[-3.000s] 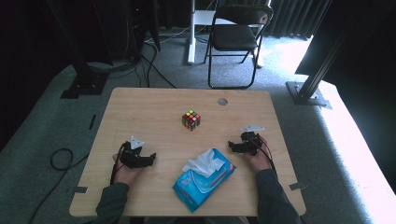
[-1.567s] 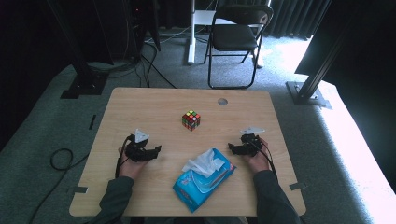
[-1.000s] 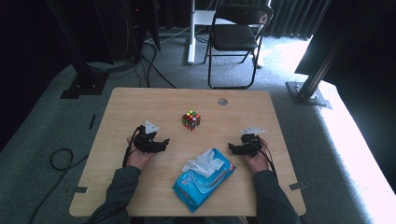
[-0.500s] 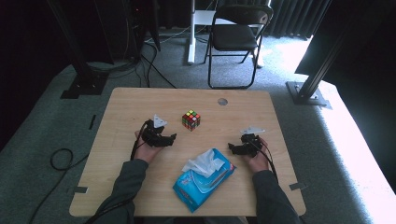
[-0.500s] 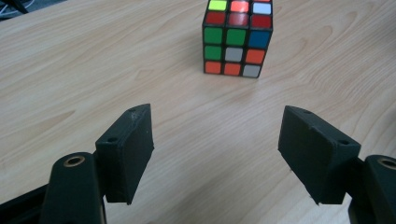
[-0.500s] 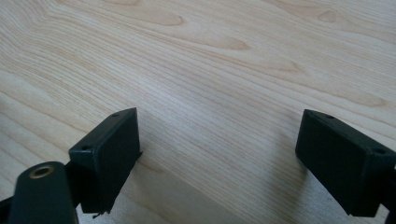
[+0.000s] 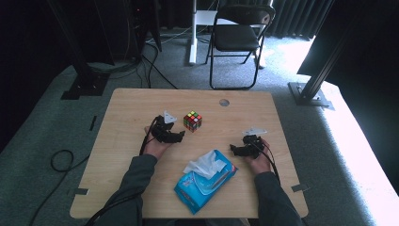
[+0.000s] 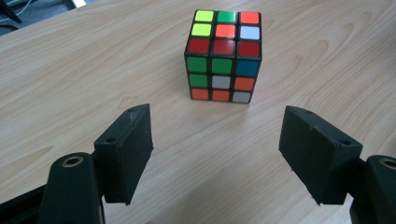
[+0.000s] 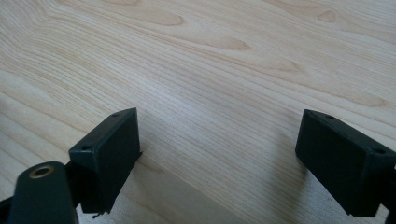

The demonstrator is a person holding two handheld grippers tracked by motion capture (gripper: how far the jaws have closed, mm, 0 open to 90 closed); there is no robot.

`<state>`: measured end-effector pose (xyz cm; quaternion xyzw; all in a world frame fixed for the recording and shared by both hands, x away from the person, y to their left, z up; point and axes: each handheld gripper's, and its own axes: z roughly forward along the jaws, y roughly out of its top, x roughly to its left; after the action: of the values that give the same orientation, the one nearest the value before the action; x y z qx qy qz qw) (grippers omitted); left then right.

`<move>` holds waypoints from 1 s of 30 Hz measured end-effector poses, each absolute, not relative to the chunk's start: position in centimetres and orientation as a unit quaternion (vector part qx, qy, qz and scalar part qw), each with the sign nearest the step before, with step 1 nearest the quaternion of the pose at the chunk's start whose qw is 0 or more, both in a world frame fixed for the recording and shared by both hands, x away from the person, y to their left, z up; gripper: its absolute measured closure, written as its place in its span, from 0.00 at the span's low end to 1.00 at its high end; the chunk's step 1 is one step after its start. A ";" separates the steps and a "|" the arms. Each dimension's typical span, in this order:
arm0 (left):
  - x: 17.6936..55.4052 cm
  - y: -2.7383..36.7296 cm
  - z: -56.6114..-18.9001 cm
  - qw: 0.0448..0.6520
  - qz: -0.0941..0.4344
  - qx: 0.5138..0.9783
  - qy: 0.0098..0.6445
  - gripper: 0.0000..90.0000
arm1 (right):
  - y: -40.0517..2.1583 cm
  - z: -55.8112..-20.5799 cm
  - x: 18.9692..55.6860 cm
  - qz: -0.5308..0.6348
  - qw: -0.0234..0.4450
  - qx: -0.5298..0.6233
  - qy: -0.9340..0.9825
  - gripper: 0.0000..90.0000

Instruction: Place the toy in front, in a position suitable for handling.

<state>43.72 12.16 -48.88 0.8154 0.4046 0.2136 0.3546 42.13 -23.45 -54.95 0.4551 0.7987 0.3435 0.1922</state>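
Left tongs [image 8: 215, 144] have just been opening, nothing between them — puzzle cube [image 8: 223, 56] ahead; right tongs [image 9: 217, 154] open.

In the left gripper view, the puzzle cube [image 8: 222, 56] hides its far and underside faces. In the high view, both forearms run off the edge at six o'clock, and the print on the wipes pack [image 7: 204, 181] is too small to read.
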 end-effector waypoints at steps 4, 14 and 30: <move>44.2 11.7 -48.8 0.356 0.214 0.816 0.402 0.29 | -23.4 -54.9 42.1 0.344 0.192 0.455 0.799 0.15; 45.5 10.6 -49.1 0.356 0.214 0.818 0.397 0.29 | -23.4 -55.0 42.1 0.344 0.192 0.456 0.798 0.15; 47.9 7.9 -50.1 0.365 0.211 0.814 0.400 0.23 | -23.4 -54.9 42.1 0.344 0.192 0.455 0.799 0.15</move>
<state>47.94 7.86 -50.14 0.8138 0.4002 0.2105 0.3651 42.06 -23.45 -54.95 0.4549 0.7988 0.3437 0.1919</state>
